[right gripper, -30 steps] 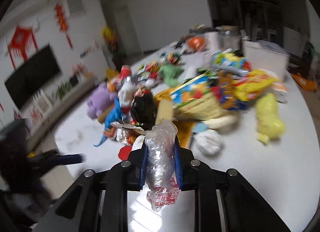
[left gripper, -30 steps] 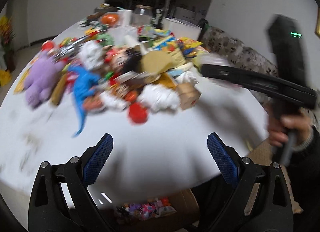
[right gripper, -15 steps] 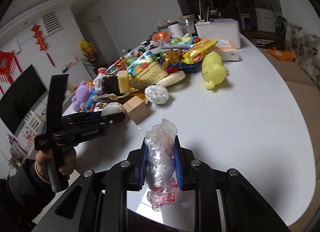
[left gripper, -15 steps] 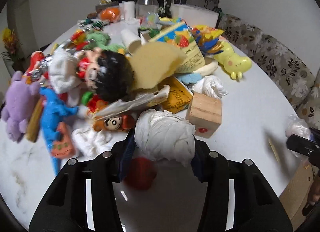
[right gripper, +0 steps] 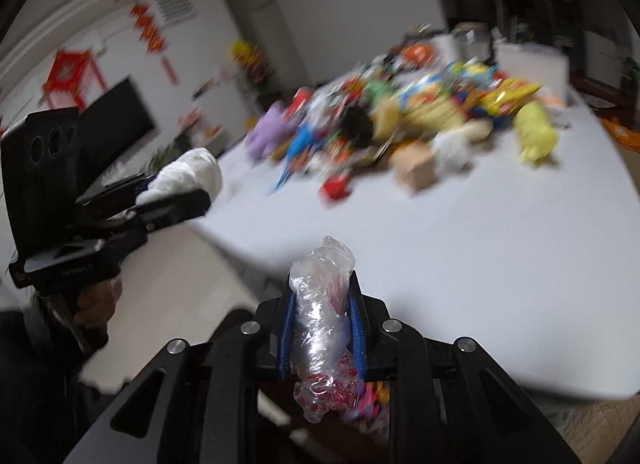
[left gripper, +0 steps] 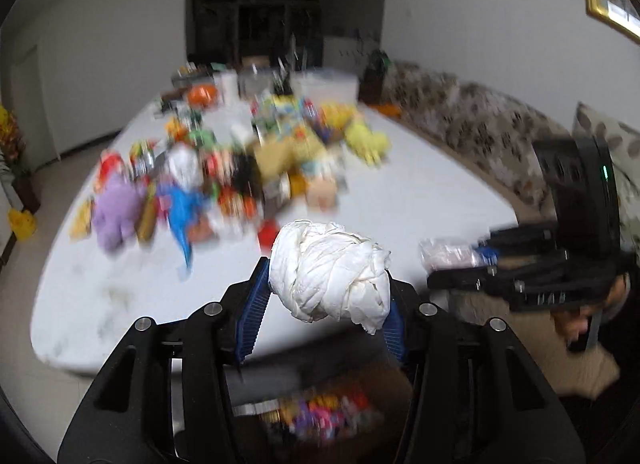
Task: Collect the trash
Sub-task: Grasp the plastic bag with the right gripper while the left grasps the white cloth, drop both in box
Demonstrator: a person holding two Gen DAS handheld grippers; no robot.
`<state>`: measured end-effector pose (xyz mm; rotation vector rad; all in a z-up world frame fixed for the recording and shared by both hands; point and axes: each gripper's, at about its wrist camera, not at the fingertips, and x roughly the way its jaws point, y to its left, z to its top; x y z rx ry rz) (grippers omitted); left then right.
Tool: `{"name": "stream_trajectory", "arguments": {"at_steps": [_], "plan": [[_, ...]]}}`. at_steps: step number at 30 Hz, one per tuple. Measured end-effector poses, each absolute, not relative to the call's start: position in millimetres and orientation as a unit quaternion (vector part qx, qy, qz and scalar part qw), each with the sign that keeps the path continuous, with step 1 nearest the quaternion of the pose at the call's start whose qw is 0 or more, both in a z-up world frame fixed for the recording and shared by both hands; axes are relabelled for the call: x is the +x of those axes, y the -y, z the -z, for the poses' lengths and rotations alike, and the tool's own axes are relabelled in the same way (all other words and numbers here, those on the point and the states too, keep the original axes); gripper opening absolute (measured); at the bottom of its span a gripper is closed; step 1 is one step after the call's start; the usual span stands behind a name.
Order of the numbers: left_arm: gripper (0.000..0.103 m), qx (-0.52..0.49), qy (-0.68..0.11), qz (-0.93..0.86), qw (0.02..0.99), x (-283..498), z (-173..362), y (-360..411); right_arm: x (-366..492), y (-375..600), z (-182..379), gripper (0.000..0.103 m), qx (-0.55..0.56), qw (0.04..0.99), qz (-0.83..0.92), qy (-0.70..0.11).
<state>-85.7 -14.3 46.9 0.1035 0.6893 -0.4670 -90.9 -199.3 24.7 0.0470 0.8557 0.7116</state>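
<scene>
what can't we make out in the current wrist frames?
- Left wrist: toy pile on the table smeared by motion blur; items unidentifiable.
- Left wrist: box contents below the table edge blurred, partly behind the left gripper and its crumpled white tissue.
- Right wrist: print on the plastic wrapper in the right gripper unreadable.

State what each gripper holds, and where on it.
Left gripper: crumpled white tissue wad, clamped across its middle. Right gripper: scrunched clear plastic wrapper, pinched mid-length.
</scene>
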Motion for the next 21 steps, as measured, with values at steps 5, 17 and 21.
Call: {"name": "stream_trajectory", "arguments": {"at_steps": [5,17,21], "plan": [[0.058,0.067,-0.419,0.234,0.875,-111.1,25.9,10.4,-111.8,177.6,31.8,0.027,-0.004,0.800,-0.352,-0.486],[0.090,0.051,-0.432,0.210,0.876,-91.1,64.9,-12.8,-90.2,185.5,10.2,0.057,-0.027,0.851,-0.316,-0.418],[0.090,0.021,-0.389,0.199,0.899,-57.6,30.0,-11.0,-38.9,173.8,-20.8,0.060,-0.052,0.882,-0.280,-0.377]]}}
